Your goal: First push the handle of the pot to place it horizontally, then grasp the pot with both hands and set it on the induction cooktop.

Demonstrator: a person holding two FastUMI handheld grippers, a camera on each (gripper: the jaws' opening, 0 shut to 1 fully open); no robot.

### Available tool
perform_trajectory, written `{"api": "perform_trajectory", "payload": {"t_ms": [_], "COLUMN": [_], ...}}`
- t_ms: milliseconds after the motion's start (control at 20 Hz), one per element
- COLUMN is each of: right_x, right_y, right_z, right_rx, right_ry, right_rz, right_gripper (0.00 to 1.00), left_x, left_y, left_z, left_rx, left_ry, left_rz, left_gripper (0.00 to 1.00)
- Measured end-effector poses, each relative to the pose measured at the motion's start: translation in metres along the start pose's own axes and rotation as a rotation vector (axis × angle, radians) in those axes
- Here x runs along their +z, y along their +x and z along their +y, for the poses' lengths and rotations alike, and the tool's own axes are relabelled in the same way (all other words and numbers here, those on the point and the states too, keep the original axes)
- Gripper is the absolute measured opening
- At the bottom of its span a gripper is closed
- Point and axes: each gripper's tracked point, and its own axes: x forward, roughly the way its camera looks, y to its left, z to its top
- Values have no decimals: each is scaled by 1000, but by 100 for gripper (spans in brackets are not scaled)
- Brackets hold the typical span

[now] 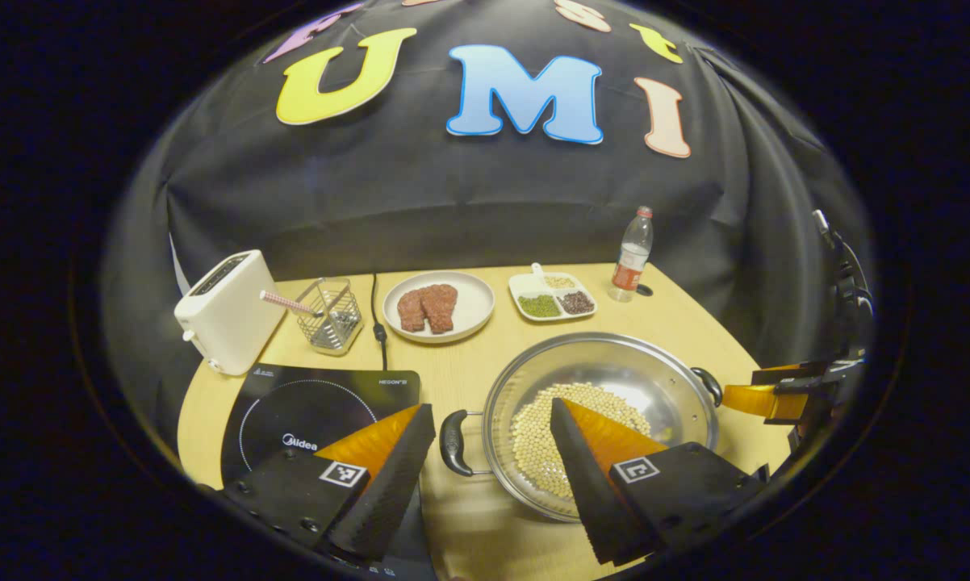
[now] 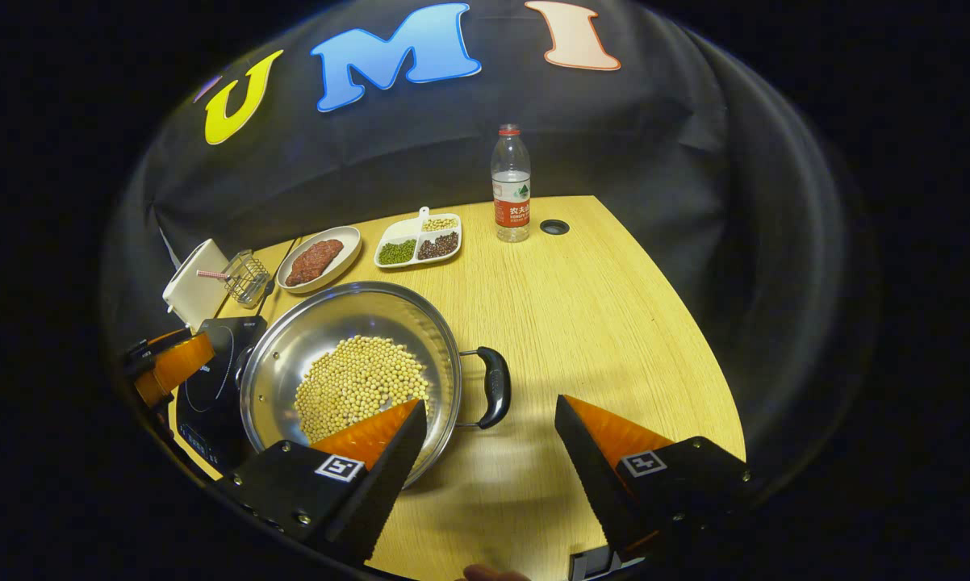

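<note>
- Hovering above the near part of the tabletop point(image 1: 469, 379), the left hand-held gripper point(image 1: 493, 424) is released, its two fingers spread wide and holding nothing.
- Between those fingers in the left gripper view lies the pot's near black handle point(image 1: 453, 442); neither finger touches it as far as I can tell.
- Just ahead of the left hand-held gripper sits the steel pot point(image 1: 602, 420), a layer of pale beans point(image 1: 533, 440) in its bottom; its right finger overlaps the pot's bowl in the picture.
- Left of the left hand-held gripper, beside the pot and apart from it, lies the black induction cooktop point(image 1: 315, 407).
- The right hand-held gripper point(image 2: 491, 440) is released too, fingers wide apart over the tabletop point(image 2: 582, 323), with the pot's other handle point(image 2: 495, 386) just ahead of the gap between them.
- From the right hand-held gripper, the pot point(image 2: 348, 367) lies ahead and to its left, with the induction cooktop point(image 2: 211, 387) beyond the pot's far side.
- Both handles point sideways, one toward each hand-held gripper.
- Well ahead of both stand a water bottle point(image 2: 511, 184), a divided dish point(image 2: 418, 240), a plate of meat point(image 1: 438, 307), a wire basket point(image 1: 329, 315) and a white toaster point(image 1: 225, 321).
</note>
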Motion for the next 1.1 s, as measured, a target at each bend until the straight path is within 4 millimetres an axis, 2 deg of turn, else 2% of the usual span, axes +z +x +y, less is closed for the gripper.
{"api": "perform_trajectory", "payload": {"t_ms": [150,200,350,400,450,500,550,650,750,800,850,900,950,1000,1050,1100], "right_x": [2,3,3,4,2,1,0,-3,-7,-9,-12,-15,-17,-19,-21,-21], "right_y": [16,22,40,45,52,57,61,70,78,81,85,87,90,91,93,95], "right_z": [-1,0,1,2,1,1,2,3,2,2,3,4,2,5,8,13], "right_rx": [-2,-3,3,3,1,-1,0,6,2,1,2,3,-3,9,25,37], "right_ry": [1,0,6,7,6,5,6,11,7,9,11,11,8,17,31,40], "right_rz": [7,15,33,36,41,49,58,67,77,83,92,98,104,111,118,126], "right_gripper": [100,100,100,100,100,100,100,100,100,100,100,100,100,99,94,80], "left_x": [-14,-18,-32,-36,-41,-47,-52,-59,-63,-67,-71,-72,-73,-74,-74,-73], "left_y": [25,33,54,60,65,69,72,76,80,83,84,86,87,90,89,88], "left_z": [8,11,17,18,19,20,19,17,15,14,14,17,21,22,20,20], "left_rx": [17,22,35,35,41,45,45,50,60,64,71,90,109,108,111,113], "left_ry": [-2,-2,-6,-7,-4,-2,-4,-4,-2,3,9,22,34,33,33,35], "left_rz": [42,54,100,117,131,144,157,168,170,177,184,186,183,181,185,184], "left_gripper": [92,95,96,100,92,92,96,99,95,100,100,91,91,84,77,80]}}
